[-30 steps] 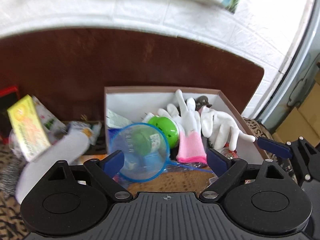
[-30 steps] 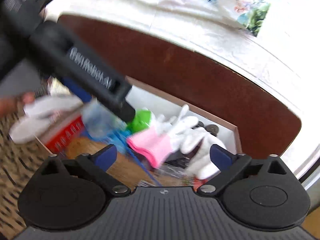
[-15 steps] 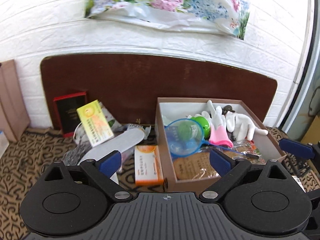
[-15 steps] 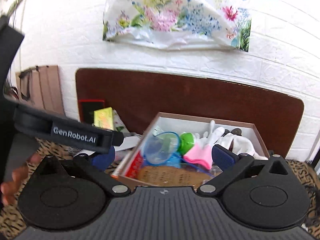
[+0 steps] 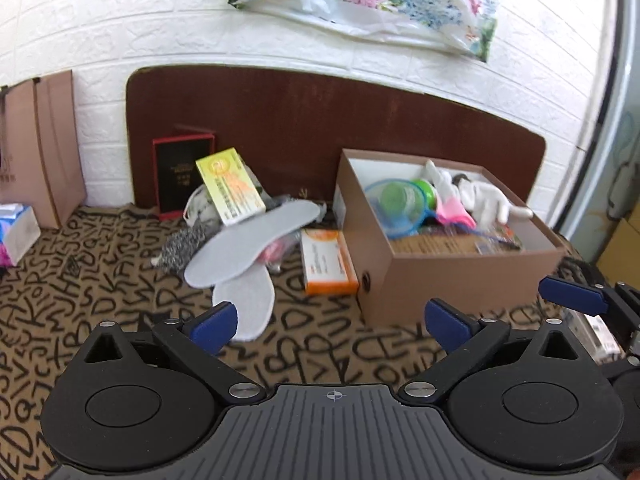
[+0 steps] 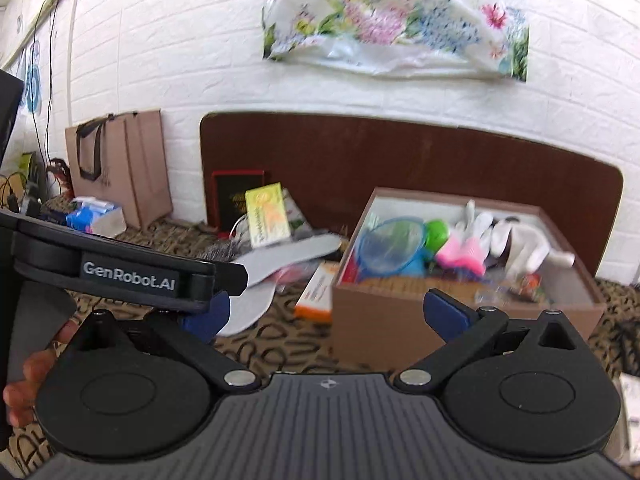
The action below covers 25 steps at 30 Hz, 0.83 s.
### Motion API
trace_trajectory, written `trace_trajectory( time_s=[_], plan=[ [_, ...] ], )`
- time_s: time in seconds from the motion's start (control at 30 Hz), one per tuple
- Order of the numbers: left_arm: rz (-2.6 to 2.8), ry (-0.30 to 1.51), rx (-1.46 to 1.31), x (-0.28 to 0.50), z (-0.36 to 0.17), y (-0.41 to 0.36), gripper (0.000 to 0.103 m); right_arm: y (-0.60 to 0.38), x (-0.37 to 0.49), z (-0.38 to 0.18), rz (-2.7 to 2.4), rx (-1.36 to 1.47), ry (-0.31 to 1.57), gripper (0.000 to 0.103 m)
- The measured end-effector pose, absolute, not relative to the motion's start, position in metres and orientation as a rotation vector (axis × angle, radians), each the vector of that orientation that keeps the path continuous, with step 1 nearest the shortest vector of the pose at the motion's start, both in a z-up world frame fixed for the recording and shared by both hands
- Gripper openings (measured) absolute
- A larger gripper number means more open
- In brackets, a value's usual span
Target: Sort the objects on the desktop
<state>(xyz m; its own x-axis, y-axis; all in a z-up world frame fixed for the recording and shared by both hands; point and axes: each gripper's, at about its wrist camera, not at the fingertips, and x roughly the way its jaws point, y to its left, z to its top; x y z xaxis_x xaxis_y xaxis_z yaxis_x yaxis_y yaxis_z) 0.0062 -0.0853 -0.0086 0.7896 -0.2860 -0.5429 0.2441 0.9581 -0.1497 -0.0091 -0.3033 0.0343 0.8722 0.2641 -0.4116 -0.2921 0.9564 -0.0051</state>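
A brown cardboard box stands on the letter-patterned cloth at the right. Inside lie a blue mesh scoop, a green ball and white gloves with pink cuffs. Left of the box lie an orange carton, two grey insoles, a yellow-green carton and a grey scrubber. My left gripper hovers open and empty, back from the box. My right gripper is also open and empty, facing the box front.
A dark brown board leans on the white brick wall behind everything. A black box with a red frame stands against it. Far left are a paper bag and a tissue pack. A hand holds the left gripper.
Both grippers have pulled back from over the box, so the box looks smaller and the whole desk shows. The left view has swung so the loose pile sits at centre.
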Motion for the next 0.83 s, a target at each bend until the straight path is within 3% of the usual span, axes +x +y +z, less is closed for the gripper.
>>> trace_trajectory(
  time_s=[0.37,0.83],
  plan=[
    [-0.38,0.507,-0.037,-0.038,-0.002,-0.121,0.103,-0.318,-0.07,0.017,-0.015,-0.08,0.424,0.103],
    [-0.414,0.552,0.003,-0.038,0.005,-0.155,0.103,-0.347,-0.079,0.016,-0.103,0.007,0.421,0.103]
  ],
)
